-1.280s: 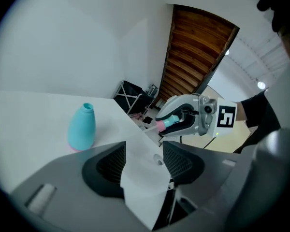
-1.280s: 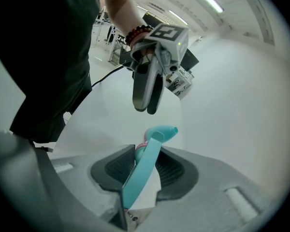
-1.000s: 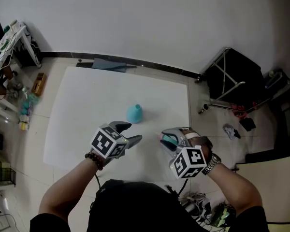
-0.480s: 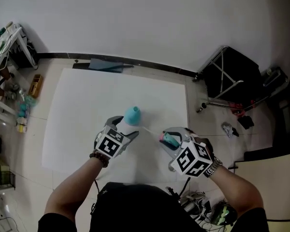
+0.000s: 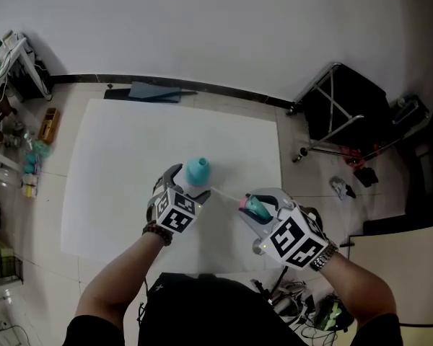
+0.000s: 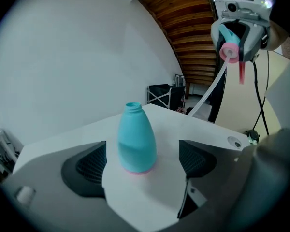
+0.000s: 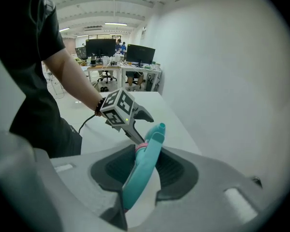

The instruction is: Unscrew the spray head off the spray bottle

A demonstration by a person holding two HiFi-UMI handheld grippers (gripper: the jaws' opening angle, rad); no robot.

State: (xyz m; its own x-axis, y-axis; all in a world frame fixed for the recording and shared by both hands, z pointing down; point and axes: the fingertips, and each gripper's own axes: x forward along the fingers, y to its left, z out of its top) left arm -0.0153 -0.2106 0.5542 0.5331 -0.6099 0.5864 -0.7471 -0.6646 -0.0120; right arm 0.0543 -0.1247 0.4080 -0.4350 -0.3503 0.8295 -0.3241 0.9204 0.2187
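Observation:
A teal spray bottle [image 5: 197, 170] stands upright on the white table [image 5: 115, 157], its neck bare and uncapped [image 6: 133, 106]. My left gripper [image 5: 190, 184] is at its base. The jaws have just been opening and now stand wide, with the bottle [image 6: 136, 139] between the pads but untouched. To the right and a little higher, my right gripper [image 5: 256, 209] is shut on the teal spray head [image 5: 253, 207], which has a pink collar. The head's clear dip tube [image 6: 208, 93] hangs free. The spray head [image 7: 142, 168] lies lengthwise between the right pads.
A black folding stand [image 5: 346, 114] is on the floor past the table's right edge. A cluttered shelf [image 5: 14, 71] stands at the left. A grey-blue flat piece [image 5: 155, 92] lies beyond the far edge. Cables [image 5: 303, 301] trail near my right arm.
My left gripper moved forward and down to the bottle, and its jaws spread to either side of the base. The right gripper rolled and rose slightly, still holding the spray head.

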